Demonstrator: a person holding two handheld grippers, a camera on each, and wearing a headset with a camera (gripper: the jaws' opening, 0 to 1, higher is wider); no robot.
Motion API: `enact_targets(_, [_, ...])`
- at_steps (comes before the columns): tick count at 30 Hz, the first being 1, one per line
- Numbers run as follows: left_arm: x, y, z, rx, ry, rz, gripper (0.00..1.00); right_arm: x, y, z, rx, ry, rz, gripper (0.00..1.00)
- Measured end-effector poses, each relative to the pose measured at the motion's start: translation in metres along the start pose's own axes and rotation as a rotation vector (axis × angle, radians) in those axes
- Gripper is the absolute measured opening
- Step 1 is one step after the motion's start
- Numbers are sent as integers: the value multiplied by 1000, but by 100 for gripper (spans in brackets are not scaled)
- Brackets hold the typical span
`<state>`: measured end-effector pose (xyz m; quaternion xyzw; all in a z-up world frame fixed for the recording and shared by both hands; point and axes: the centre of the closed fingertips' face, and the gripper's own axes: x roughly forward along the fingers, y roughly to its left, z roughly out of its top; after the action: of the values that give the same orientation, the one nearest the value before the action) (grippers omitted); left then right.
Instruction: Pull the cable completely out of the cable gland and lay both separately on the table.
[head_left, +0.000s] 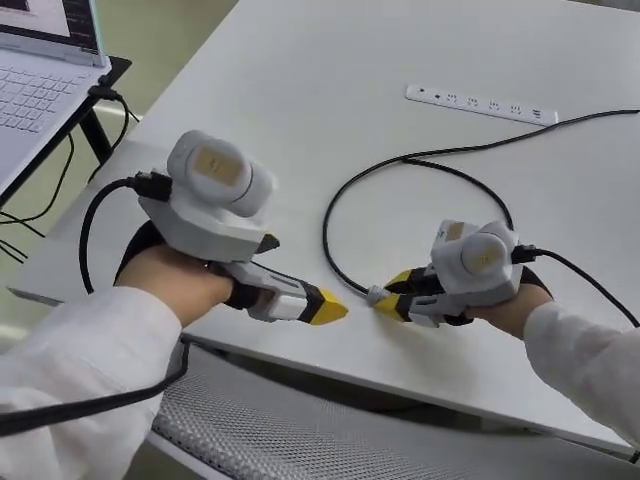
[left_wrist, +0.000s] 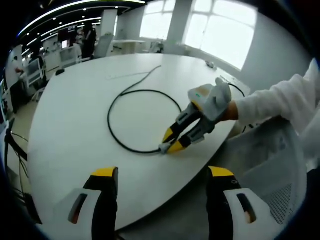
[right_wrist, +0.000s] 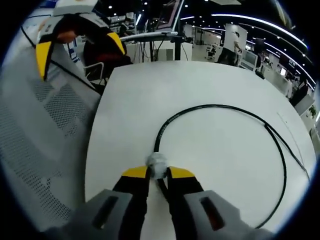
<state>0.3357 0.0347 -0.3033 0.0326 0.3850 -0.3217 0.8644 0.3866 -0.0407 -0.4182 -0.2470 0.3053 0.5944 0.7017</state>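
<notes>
A black cable (head_left: 330, 215) lies in a wide loop on the white table (head_left: 300, 90). Its near end runs into a small pale grey cable gland (head_left: 377, 295) close to the table's front edge. My right gripper (head_left: 392, 300) is shut on the gland; in the right gripper view the gland (right_wrist: 156, 162) sits between the yellow tips (right_wrist: 158, 172), with the cable (right_wrist: 210, 107) curving away from it. My left gripper (head_left: 327, 311) hovers just left of the gland, over the table edge. Its jaws (left_wrist: 162, 175) stand wide open and hold nothing, facing the gland (left_wrist: 163, 148) and the right gripper (left_wrist: 172, 140).
A white power strip (head_left: 480, 104) lies at the far side of the table. A laptop (head_left: 40, 70) stands on a separate stand at the left, with cables hanging below it. A grey mesh chair seat (head_left: 300, 430) is under the table's front edge.
</notes>
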Motion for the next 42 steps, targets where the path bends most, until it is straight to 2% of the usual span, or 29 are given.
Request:
enact_targets(4, [1, -2, 0, 0, 3, -8, 72, 1, -3, -2, 4, -1, 8, 13])
enact_targets(8, [1, -4, 2, 16, -5, -13, 72, -3, -3, -5, -18, 35, -4, 12])
enact_targets(9, [1, -5, 4, 20, -18, -16, 73, -6, 0, -4, -20, 31, -1, 12])
enact_targets(11, [0, -7, 15, 30, -74, -30, 75, -11, 2, -3, -31, 42, -6, 12])
enact_targets(12, [-1, -10, 19, 24, -92, -42, 76, -14, 1, -2, -76, 44, -9, 12])
enact_targets(14, [-2, -11, 21, 25, -103, -47, 74, -19, 4, 1, -99, 38, -7, 12])
enact_targets(19, [-3, -17, 24, 40, -122, -72, 73, -40, 6, 16, -139, 7, -33, 12])
enact_targets(22, [-5, -19, 30, 65, -167, -87, 73, -52, 6, 25, -155, -21, -48, 12])
enact_targets(25, [-5, -23, 36, 63, -203, -118, 73, -67, 7, 35, -184, -46, -67, 12])
enact_targets(31, [-7, -27, 44, 81, -234, -127, 71, -98, 16, 54, -231, -87, -101, 12])
enact_targets(39, [-15, -36, 58, 108, -296, -167, 61, -126, 32, 68, -322, -91, -123, 12])
enact_targets(42, [-18, -45, 63, 127, -321, -206, 58, -137, 40, 78, -371, -93, -133, 12])
